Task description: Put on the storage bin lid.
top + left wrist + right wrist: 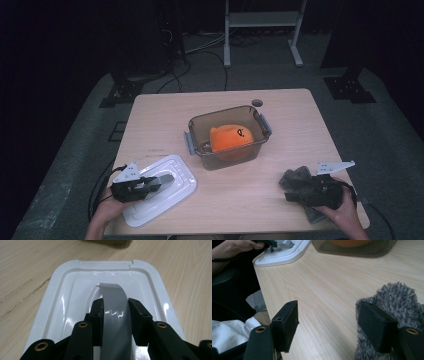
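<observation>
Item 1, nearest the lens: left gripper [115, 312], near-left part of the table [280, 105]. Both black jaws press the sides of the grey handle [115, 315] that arches up from the white lid [62, 297]; the handle stands between the pads with no gap on either side. A hand [107, 210] holds the gripper body from below in the high view, and a cable trails off the table edge beside it.

Item 2: lid. White, rectangular with rounded corners and a raised rim, lying flat near the left front corner of the table, turned at a slant to the edge. It lies apart from the bin, to that bin's near left.

Item 3: bin [197, 125]. Smoky, see-through, open at the top, with a grey latch at each end, standing near the middle of the table. An orange plush [231, 137] with a small dark mark sits inside it.

Item 4: right gripper [329, 327], near-right part of the table, held in a hand [345, 207]. Jaws stand wide apart with bare wood between them. A grey fuzzy cloth [397, 300] lies on the table against the outer side of 1 jaw, not between the 2.

Item 5: table. Pale wood grain, with a small round hole near its far edge behind the bin.
</observation>
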{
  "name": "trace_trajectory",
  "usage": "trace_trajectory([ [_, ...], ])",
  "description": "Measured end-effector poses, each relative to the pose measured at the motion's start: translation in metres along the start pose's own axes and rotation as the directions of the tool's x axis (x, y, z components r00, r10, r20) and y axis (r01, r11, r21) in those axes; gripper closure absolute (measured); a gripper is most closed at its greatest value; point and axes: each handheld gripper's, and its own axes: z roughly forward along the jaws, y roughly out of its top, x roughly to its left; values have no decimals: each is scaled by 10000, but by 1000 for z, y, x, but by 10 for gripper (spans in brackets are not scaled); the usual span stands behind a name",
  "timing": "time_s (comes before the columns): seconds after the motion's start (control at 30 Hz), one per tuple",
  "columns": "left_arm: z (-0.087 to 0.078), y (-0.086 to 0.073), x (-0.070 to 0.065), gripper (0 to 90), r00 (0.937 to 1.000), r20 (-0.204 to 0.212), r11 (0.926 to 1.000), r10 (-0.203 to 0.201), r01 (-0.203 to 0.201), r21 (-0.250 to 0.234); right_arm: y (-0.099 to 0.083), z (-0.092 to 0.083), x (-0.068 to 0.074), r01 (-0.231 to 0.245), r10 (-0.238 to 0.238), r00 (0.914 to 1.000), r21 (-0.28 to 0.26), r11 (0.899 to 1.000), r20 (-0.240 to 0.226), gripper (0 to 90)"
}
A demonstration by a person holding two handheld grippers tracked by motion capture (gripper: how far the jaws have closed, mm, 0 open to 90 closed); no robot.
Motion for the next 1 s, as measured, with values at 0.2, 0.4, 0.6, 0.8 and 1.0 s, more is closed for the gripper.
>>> trace_trajectory([
  [0.2,-5,4,0,666,10000,1,10000,30,-30,-14,0,0,0,2,-2,10000,12,10000,21,315],
  [0.4,-10,10,-3,667,9999,14,9999,135,-135,-60,0,0,0,34,-34,10000,-10,10000,39,315],
  [0.6,-20,19,-6,666,9998,89,9997,174,-172,-192,0,0,0,67,-67,10000,0,10000,47,315],
  [0.8,-32,30,-7,666,9999,56,9996,97,-96,-277,1,0,1,63,-63,10000,18,10000,53,316],
  [1.0,-46,39,-8,666,9999,0,9996,114,-114,-261,1,0,1,83,-83,10000,15,10000,49,315],
])
